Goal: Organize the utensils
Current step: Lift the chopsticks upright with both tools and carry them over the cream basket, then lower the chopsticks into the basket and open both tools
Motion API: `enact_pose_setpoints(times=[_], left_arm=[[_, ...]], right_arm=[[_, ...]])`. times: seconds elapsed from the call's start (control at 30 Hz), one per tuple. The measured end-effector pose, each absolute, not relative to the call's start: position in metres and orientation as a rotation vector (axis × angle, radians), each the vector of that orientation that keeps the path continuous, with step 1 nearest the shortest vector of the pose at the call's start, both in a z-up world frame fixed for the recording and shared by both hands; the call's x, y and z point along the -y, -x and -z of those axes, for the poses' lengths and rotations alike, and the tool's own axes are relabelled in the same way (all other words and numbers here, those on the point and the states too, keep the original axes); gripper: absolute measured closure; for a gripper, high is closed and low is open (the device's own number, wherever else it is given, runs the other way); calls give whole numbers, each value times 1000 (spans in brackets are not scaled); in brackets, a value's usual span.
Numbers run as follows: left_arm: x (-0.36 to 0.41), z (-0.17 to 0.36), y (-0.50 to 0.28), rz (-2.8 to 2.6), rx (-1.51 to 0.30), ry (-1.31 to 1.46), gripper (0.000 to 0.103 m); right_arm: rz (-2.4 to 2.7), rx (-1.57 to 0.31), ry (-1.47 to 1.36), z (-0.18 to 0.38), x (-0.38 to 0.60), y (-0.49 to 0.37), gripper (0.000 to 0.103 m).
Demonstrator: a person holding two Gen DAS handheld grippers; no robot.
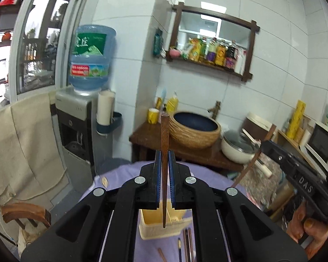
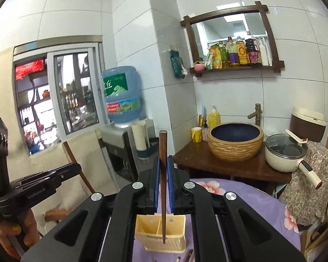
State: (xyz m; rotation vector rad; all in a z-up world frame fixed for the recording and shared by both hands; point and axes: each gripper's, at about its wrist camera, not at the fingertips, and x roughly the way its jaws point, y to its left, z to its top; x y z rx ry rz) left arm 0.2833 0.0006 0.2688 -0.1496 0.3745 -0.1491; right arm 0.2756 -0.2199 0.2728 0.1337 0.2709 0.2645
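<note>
My left gripper (image 1: 164, 159) is shut on a dark wooden chopstick (image 1: 164, 152), held upright with its thin tip down over a cream utensil holder (image 1: 159, 224) on the purple tablecloth. My right gripper (image 2: 163, 163) is shut on another dark wooden chopstick (image 2: 163, 174), also upright, tip over the same holder (image 2: 161, 233), which has two compartments. Loose chopsticks (image 1: 187, 244) lie on the cloth beside the holder; their ends show in the right wrist view (image 2: 189, 255). Each gripper shows in the other's view: the right gripper (image 1: 295, 170), the left gripper (image 2: 39, 183).
A purple flowered tablecloth (image 2: 240, 196) covers the table. Behind it a wooden stand carries a woven basin (image 2: 235, 142), a yellow mug (image 2: 196, 134) and a white pot (image 2: 284, 152). A water dispenser (image 1: 76, 126) stands at the left. A wooden chair (image 1: 26, 216) is at lower left.
</note>
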Motion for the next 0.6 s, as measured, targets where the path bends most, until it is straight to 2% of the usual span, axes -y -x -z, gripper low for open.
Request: enact_pose_setpoints(times=[0.13, 0.4, 0.6], left_arm=[[7, -262, -312, 99, -374, 148, 96], [18, -180, -349, 77, -505, 155, 96], [17, -134, -360, 75, -581, 163, 96]], right_arm=[[-209, -261, -132, -254, 215, -301, 96], [-174, -415, -147, -169, 207, -335, 96], [-169, -468, -158, -143, 206, -343, 96]])
